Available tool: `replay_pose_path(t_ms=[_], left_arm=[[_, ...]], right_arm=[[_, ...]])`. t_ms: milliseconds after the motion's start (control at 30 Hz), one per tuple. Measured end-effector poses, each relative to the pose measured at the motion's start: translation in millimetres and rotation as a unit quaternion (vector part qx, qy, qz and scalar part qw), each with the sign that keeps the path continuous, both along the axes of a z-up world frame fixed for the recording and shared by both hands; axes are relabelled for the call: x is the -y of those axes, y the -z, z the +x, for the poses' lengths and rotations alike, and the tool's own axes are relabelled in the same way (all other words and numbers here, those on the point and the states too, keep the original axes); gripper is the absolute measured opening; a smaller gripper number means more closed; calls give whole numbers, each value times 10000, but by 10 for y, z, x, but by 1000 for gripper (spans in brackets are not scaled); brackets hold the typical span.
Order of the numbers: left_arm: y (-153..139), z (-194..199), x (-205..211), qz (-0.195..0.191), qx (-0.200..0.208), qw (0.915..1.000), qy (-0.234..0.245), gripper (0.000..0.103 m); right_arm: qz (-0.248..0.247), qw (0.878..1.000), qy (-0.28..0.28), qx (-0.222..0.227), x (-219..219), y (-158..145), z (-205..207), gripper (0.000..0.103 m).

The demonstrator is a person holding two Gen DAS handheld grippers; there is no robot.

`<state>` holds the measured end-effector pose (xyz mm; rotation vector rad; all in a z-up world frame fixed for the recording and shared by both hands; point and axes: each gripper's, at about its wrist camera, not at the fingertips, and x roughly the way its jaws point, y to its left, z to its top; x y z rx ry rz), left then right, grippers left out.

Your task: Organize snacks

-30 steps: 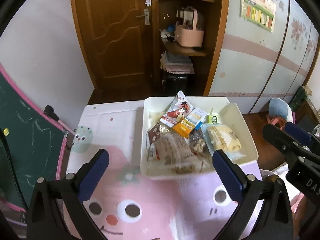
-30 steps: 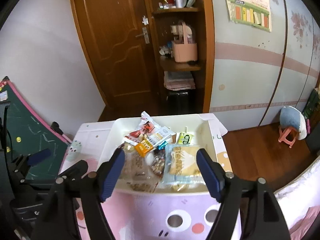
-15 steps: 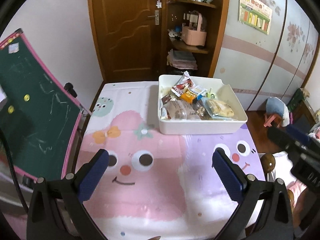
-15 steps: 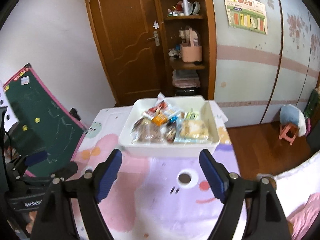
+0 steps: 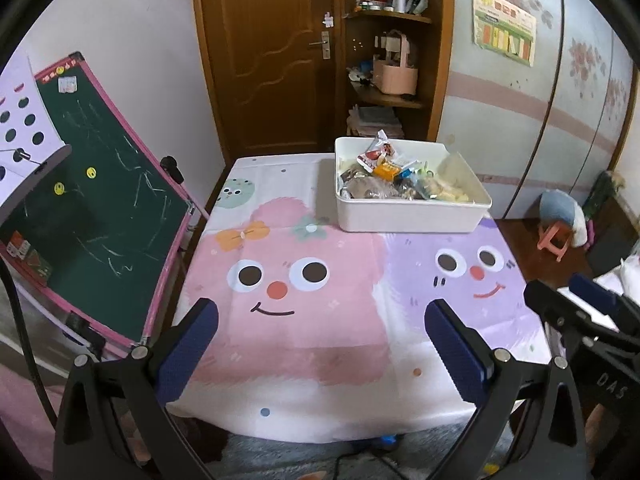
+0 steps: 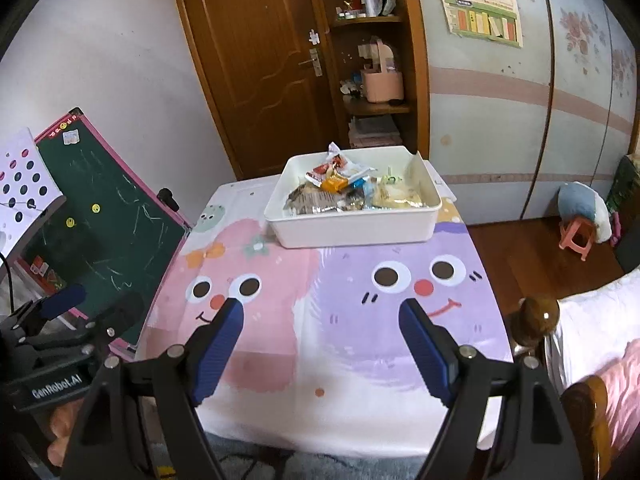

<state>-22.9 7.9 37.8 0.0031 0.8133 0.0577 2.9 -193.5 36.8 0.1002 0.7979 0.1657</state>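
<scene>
From the left wrist view, the left gripper (image 5: 320,332) holds its two blue-padded fingers (image 5: 188,344) spread wide with nothing between them. Straight ahead of the fingers, well apart from them, sits the white rectangular plastic bin (image 5: 408,216) at the far end of the table, on the cartoon-printed pink and purple tablecloth (image 5: 304,344). The mixed pile of wrapped snacks (image 5: 384,178) lies inside the bin, a red-and-white packet (image 5: 374,152) poking up above the far rim. Off to the right of the fingers, the right gripper (image 5: 580,308) shows as a dark frame with a blue pad. To the left of the fingers leans a green chalkboard with a pink frame (image 5: 92,216).

From the right wrist view, the right gripper (image 6: 320,332) also has its fingers wide and empty. The bin lies ahead of them and slightly toward the right finger, near the far table edge, snacks heaped loosely within. The left gripper (image 6: 72,308) hovers beyond the left finger, over the table's left edge.

As I judge it, all visible snacks already sit in the bin, so the work looks close to finished or done. The risks, should either gripper reach back in: a wide finger catching the bin's near wall could push it toward the far edge, which it stands close to, and the upright packet could be flicked out over the rim. Thin crinkly wrappers may also slip from the pads.
</scene>
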Motion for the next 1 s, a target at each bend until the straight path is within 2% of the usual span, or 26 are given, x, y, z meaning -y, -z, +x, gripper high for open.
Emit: replay_pose_path(t_ms=[267,600,1000], left_arm=[[-15,-46,-2,-44,90,9999,-22,103],[22,-23,-7,-94,-69,9999,-72,103],[78,1,-6,-159,-168,9997,-75,103]], right_arm=[[-76,9999,-65,41,-44,47,-106,81],[-335,9988,-209,290,-189,0,-165,81],[-311,9991,-188,234,-222,2,-146,81]])
